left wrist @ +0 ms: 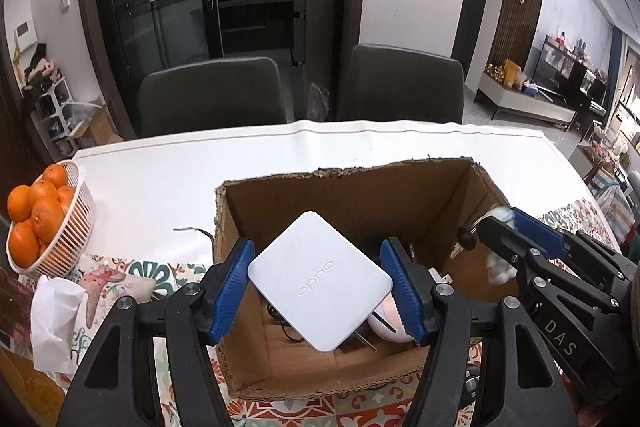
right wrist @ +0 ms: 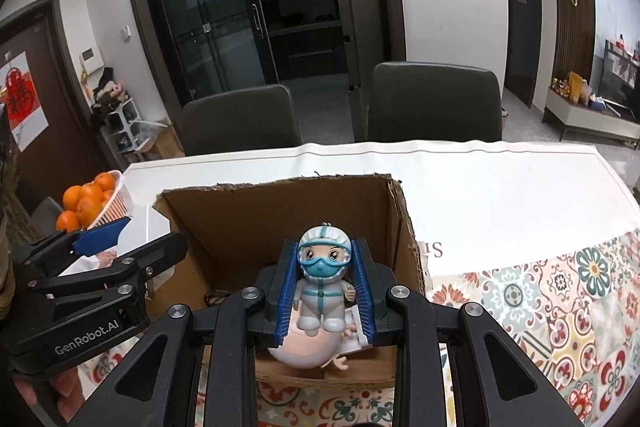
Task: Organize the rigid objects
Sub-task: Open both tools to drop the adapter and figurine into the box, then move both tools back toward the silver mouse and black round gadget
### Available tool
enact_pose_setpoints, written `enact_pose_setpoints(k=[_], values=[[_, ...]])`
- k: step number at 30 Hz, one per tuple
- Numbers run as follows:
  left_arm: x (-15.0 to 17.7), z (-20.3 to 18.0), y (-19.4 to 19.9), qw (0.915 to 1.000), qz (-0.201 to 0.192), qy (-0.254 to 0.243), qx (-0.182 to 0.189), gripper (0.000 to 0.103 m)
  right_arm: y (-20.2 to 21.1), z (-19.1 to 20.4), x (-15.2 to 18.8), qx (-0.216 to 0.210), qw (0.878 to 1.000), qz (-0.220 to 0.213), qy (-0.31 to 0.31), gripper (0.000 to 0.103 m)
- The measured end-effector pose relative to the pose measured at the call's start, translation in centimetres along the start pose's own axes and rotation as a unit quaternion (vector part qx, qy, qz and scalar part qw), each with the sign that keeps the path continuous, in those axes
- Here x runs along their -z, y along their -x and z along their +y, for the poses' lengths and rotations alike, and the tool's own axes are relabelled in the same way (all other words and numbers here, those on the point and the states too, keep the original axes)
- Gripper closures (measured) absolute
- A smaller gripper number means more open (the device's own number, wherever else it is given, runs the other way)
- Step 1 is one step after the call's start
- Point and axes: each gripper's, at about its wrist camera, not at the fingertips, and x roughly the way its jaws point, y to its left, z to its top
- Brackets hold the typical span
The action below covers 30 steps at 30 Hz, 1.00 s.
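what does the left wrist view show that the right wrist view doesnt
Only the left wrist view: the white charger face-on between the left gripper fingers, and a crumpled tissue near the basket.

Only the right wrist view: the masked figurine clamped in the right gripper, and a pink round toy below it in the box.

Both: the cardboard box, the basket of oranges and two dark chairs.
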Motion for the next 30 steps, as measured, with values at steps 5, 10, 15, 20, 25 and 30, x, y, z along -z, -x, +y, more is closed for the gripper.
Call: enact_pose_setpoints(k=[5,10,15,20,25,30], values=[[0.1,-0.3,0.5,0.9998,-0.012,-0.005,-0.013,0.030,0.2,-0.4,0.3,0.003,1.000,0.005,-0.005,0.068],[0.9,-0.5,2.1,0.9988,-0.038,-0.015,-0.026,0.030,1.7,-0.6,0.7,0.007,1.000,-0.008,-0.003,0.067],[1.7,-0.7,3.9,0.9980,-0.056,-0.016,-0.025,0.030,3.5,-0.4,1.1,0.011,1.000,-0.024,0.004,0.067],[2.4,-1.1,5.5,0.9975,-0.066,-0.016,-0.020,0.030,5.4,-0.1,1.6,0.015,0.999,-0.042,0.008,0.067],[3.3,-1.8,7.4,0.9959,-0.084,-0.023,-0.025,0.030,7.2,0.0,2.1,0.018,0.998,-0.057,0.009,0.066],[4.3,-2.5,9.1,0.9943,-0.098,-0.030,-0.028,0.030,8.6,-0.3,2.8,0.017,0.997,-0.068,0.005,0.062]])
